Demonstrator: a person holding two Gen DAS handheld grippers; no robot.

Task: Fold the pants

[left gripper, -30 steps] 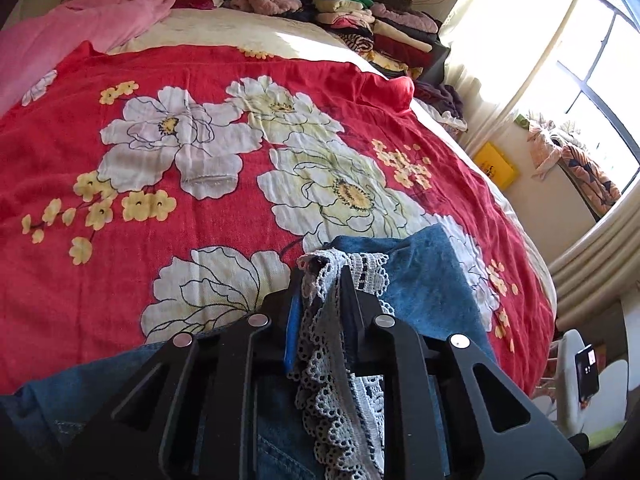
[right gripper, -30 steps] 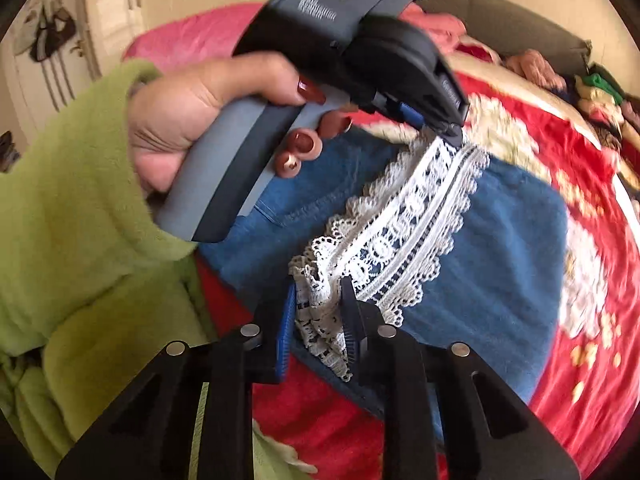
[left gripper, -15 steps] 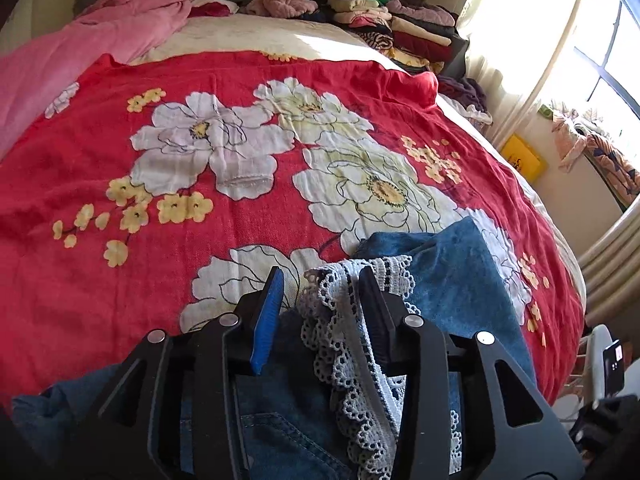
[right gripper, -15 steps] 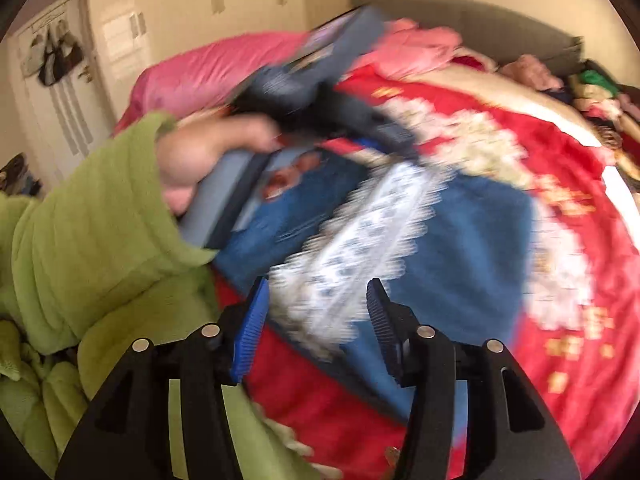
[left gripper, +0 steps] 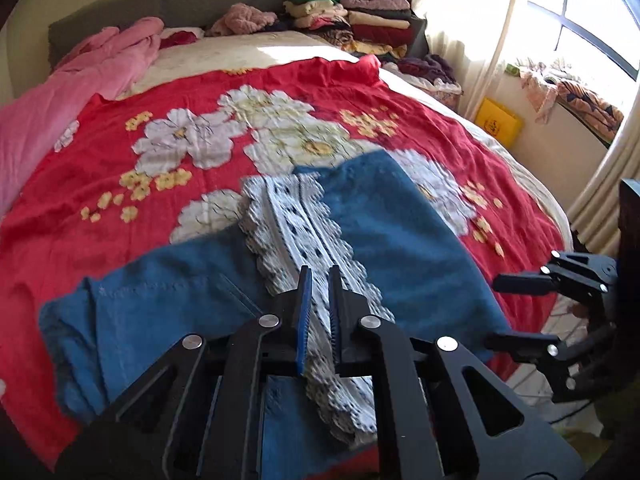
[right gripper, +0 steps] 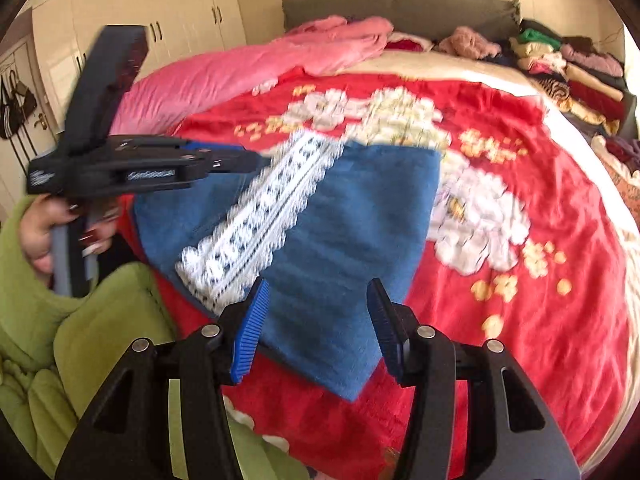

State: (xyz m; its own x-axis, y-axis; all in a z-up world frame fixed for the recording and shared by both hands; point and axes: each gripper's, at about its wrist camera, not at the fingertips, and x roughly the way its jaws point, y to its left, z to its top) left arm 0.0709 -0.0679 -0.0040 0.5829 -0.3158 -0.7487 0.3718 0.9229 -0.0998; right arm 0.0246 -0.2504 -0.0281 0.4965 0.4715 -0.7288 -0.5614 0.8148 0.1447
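Observation:
Blue denim pants [left gripper: 400, 236] with a white lace band [left gripper: 292, 220] lie folded on the red flowered bedspread [left gripper: 120, 152]. My left gripper [left gripper: 319, 292] hovers above the lace band, its jaws nearly together with nothing between them. In the right wrist view the pants [right gripper: 360, 208] and lace band [right gripper: 256, 216] lie ahead. My right gripper [right gripper: 318, 312] is open and empty above the pants' near edge. The left gripper also shows in the right wrist view [right gripper: 240, 160], over the pants' left side. The right gripper shows in the left wrist view [left gripper: 516, 308], open.
A pink blanket [left gripper: 80, 76] lies at the bed's far left. Stacked folded clothes [left gripper: 360, 20] sit at the headboard's right. A window [left gripper: 580, 20] and yellow box [left gripper: 498, 126] are on the right. A green sleeve [right gripper: 60, 340] covers the left arm.
Both grippers let go of the lace band and pulled back from the pants. The right gripper opened wide; the left opened, then narrowed again. The pants now lie flat.

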